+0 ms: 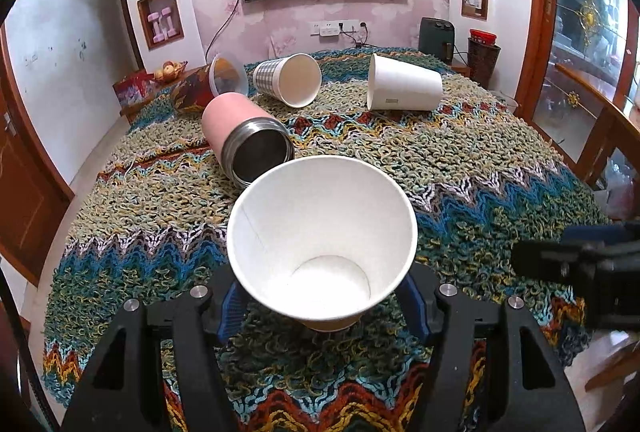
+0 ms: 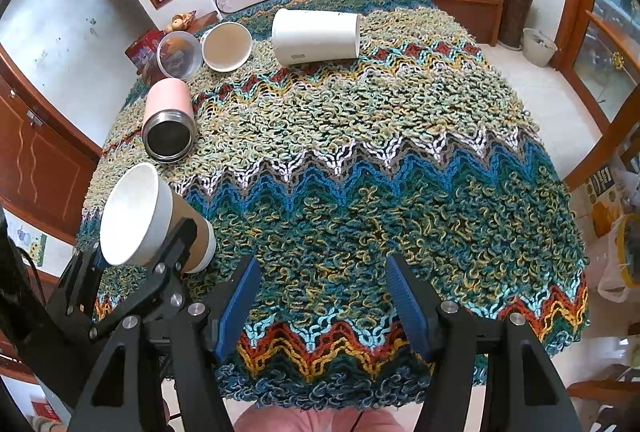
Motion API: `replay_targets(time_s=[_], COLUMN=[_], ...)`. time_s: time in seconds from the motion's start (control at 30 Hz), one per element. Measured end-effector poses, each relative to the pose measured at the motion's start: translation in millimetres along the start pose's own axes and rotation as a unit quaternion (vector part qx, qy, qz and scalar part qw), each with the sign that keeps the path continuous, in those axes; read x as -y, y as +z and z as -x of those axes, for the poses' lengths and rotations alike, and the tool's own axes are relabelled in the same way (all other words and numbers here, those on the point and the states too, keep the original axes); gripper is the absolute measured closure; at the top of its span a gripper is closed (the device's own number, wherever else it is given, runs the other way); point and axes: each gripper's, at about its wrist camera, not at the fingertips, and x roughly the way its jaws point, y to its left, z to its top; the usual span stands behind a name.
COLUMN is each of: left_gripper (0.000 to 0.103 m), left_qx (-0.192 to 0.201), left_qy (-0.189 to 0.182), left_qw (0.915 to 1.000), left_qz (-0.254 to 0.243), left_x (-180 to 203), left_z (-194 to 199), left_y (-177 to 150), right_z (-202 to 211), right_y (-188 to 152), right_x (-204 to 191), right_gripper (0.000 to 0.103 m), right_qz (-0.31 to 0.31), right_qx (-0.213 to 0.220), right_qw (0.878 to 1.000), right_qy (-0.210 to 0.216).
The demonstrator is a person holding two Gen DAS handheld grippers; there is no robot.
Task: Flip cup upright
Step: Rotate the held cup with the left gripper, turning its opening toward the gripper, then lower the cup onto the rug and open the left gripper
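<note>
Cup gripped in my left hand-held gripper, tilted, off the counter near its front-left edge.

The paper cup (image 1: pixel 322 240) sits clamped between the left hand-held gripper (image 1: pixel 320 302) pads low on its body, mouth tipped up toward the camera; in the right view it leans mouth-left above the knitted cloth (image 2: pixel 360 152). My right hand-held gripper (image 2: pixel 320 306) hangs wide and empty over the front edge. The risk I see: the thin wall may crush or slip from the pads, and the loopy cloth could tip the cup when I set it down. The pink flask (image 1: pixel 240 130) lies just beyond; three more containers lie along the far edge.
</note>
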Motion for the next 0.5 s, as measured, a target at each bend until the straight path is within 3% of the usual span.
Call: replay_targets(time_s=[0.3, 0.37, 0.5], left_gripper=[0.033, 0.023, 0.015], left_qx=[0.001, 0.001, 0.018], left_qy=[0.009, 0.016, 0.021], left_qw=[1.0000, 0.9999, 0.9996], left_qz=[-0.005, -0.007, -0.012], left_x=[-0.1, 0.2, 1.8], left_z=[0.4, -0.2, 5.4], left_y=[-5.0, -6.2, -7.2], right_z=[0.1, 0.3, 1.2], right_y=[2.4, 2.4, 2.8], right_x=[1.9, 2.2, 3.4], right_gripper=[0.037, 0.037, 0.037], right_qz=[0.004, 0.004, 0.005], right_qx=[0.003, 0.003, 0.005], right_qw=[1.000, 1.000, 1.000], right_qy=[0.003, 0.004, 0.005])
